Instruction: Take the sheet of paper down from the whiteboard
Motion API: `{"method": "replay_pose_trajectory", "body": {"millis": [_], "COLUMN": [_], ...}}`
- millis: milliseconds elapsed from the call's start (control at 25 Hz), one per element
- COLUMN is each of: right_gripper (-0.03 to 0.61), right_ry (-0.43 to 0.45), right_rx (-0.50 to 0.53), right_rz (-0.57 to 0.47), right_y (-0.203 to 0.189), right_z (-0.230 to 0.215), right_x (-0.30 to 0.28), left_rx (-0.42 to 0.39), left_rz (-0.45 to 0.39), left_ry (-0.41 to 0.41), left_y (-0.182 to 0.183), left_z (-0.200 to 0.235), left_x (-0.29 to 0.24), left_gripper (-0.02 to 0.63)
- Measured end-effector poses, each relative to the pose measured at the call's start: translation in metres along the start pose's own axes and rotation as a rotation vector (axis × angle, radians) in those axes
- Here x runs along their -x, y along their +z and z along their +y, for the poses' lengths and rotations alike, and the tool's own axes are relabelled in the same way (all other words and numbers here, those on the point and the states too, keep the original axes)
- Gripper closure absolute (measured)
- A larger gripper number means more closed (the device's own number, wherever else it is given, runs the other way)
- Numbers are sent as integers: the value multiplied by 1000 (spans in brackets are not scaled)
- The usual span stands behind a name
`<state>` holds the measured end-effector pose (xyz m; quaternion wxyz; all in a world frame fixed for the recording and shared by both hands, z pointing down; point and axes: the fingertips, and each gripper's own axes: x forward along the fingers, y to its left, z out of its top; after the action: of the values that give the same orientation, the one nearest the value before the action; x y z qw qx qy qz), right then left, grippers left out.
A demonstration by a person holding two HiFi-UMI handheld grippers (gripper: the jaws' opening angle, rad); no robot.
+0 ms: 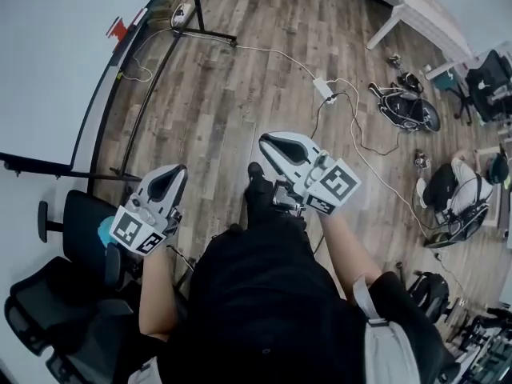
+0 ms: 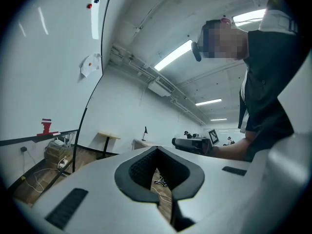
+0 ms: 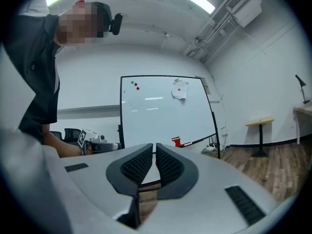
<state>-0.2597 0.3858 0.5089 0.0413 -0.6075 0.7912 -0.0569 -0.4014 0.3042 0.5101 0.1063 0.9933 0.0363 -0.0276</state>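
Note:
A crumpled white sheet of paper (image 2: 91,65) hangs high on the whiteboard (image 2: 44,72) under a red magnet. In the right gripper view the paper (image 3: 179,89) sits near the upper right corner of the whiteboard (image 3: 165,111). Both grippers are held level, well short of the board. My left gripper (image 2: 157,150) is shut with nothing in it. My right gripper (image 3: 154,146) is shut too, a thin slit between its pads and nothing held. From the head view, the left gripper (image 1: 164,184) and right gripper (image 1: 280,145) are over the wooden floor, and the whiteboard (image 1: 48,70) shows no paper.
A red object (image 3: 176,141) rests on the board's tray. The board's black stand foot (image 1: 212,32) reaches over the floor. Black office chairs (image 1: 48,310) stand at the lower left. A power strip (image 1: 324,89), cables and bags (image 1: 408,106) lie on the right. A white table (image 1: 416,6) stands at the back.

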Motion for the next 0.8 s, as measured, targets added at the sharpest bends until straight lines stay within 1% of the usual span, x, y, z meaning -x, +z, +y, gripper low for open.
{"method": "replay_pose_trajectory", "body": {"millis": [120,240,400,680,800], "right_gripper": [548,548,548,548,548], "right_ry": [66,117,169,204,229], "right_rx": [-4,-10,-26,-40,-46], "right_rz": [1,6,9,-26,-34], "right_y": [-4,-6,1,36,43], "right_z": [-24,-50,-95,-191,-225], "right_x": [-27,-50,-79,-110,-126], "left_rx": [11,16,28,21,6], "left_rz": [16,34,13,33,27], "left_ry": [59,101,154,196,222], "left_y": [-5,-7,11,37,50], "left_z": [27,55,98,153,176], "left_x": [-13,-32,-68,-143,-167], "left_gripper": [606,606,606,606,606]}}
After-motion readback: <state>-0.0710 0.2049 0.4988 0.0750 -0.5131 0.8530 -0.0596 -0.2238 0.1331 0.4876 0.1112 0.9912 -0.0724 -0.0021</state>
